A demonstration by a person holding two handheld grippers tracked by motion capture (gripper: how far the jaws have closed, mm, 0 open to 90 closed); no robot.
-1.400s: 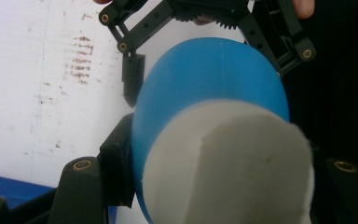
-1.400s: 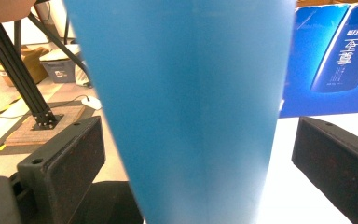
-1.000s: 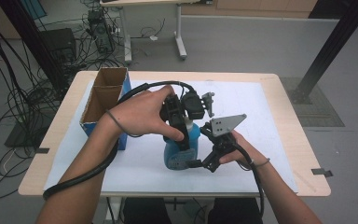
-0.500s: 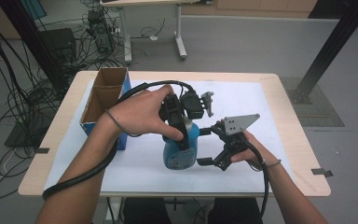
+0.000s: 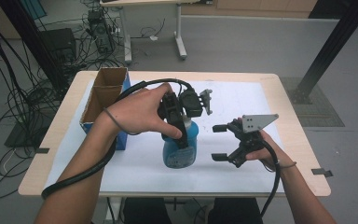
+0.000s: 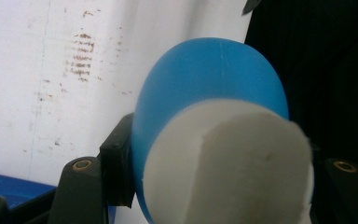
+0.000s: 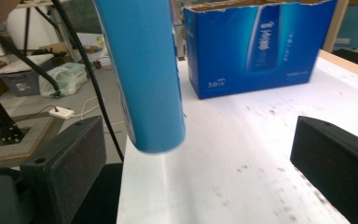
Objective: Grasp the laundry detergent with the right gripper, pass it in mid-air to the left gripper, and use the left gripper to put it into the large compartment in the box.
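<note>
Blue bottle (image 5: 179,149) clamped in left gripper (image 5: 175,122), lifted above white mat (image 5: 242,98); right gripper (image 5: 223,142) jaws wide, empty, just right of it

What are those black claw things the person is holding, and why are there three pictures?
Each claw is a hand-held gripper: a squeezing tool with two jaws. One picture comes from a camera above the table; the others come from little cameras riding on each tool. The left hand-held gripper is shut on a blue bottle, lifted off the white sheet; its camera sees the bottle from very close. The right hand-held gripper is open and holds nothing. A blue cardboard box stands on the table.
</note>
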